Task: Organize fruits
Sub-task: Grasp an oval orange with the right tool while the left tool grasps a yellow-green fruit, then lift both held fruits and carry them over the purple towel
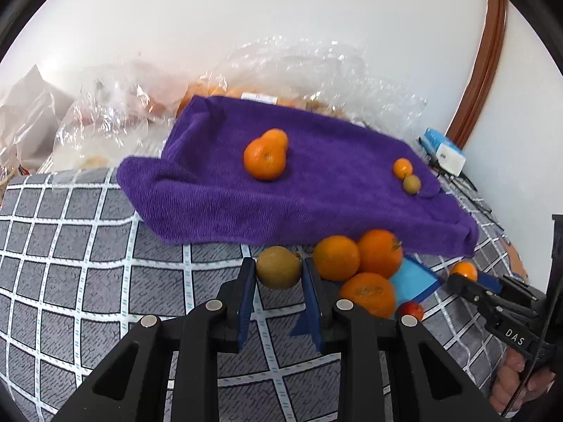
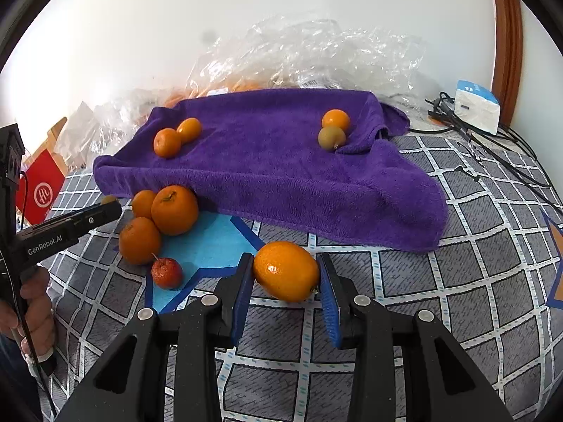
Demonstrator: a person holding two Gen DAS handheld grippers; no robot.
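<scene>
- Right now, the left tongs (image 1: pixel 278 276) squeeze a brown-green fruit (image 1: pixel 278 267) between both blue pads.
- The right tongs (image 2: pixel 286 276) squeeze an oval orange fruit (image 2: pixel 286 270) the same way.
- Three oranges (image 2: pixel 174 209) and a little red fruit (image 2: pixel 166 273) sit close together by a blue star shape (image 2: pixel 207 246).
- Four more small fruits rest on the purple towel (image 2: pixel 264 161).
- Crinkly clear bags (image 2: pixel 316 52) lie behind it.

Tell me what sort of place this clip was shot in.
Probably a room in a home, on a bed or a covered table: a grey checked cloth lies against a white wall, with a wooden door frame, crumpled plastic bags and a tangle of cables nearby.
</scene>
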